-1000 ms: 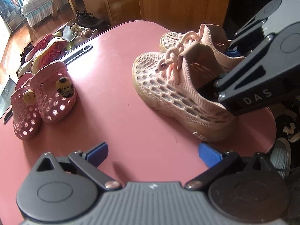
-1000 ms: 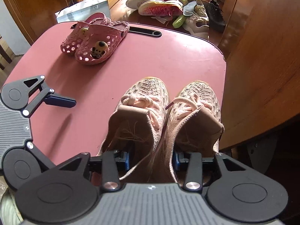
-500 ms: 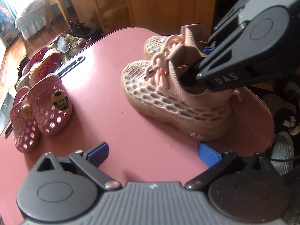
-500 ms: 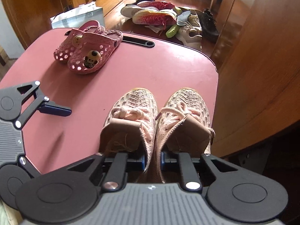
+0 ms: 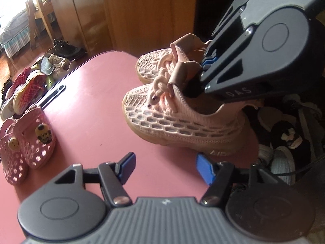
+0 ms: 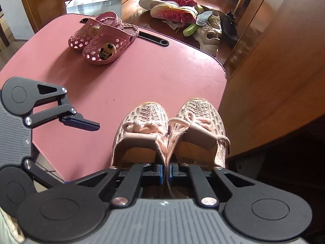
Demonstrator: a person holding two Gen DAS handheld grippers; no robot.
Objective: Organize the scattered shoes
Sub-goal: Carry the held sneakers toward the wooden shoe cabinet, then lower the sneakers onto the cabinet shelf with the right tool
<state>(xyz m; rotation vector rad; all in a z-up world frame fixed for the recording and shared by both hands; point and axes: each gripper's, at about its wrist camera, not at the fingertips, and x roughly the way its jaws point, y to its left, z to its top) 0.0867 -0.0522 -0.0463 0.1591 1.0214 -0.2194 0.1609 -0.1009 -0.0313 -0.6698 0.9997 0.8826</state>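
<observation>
The right tool (image 6: pixel 165 171) clamps the inner collars of the pink sneakers (image 6: pixel 195 109) together so the pair carries as one; the left tool (image 5: pixel 165 165) hovers empty, its jaws parted.

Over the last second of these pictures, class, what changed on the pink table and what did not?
The right gripper closed its fingers on the touching inner collars of the two pale pink knit sneakers, pinching the pair together. The left gripper narrowed its fingers, nothing between them. The pink perforated clogs and the shoe pile on the floor stayed put.
</observation>
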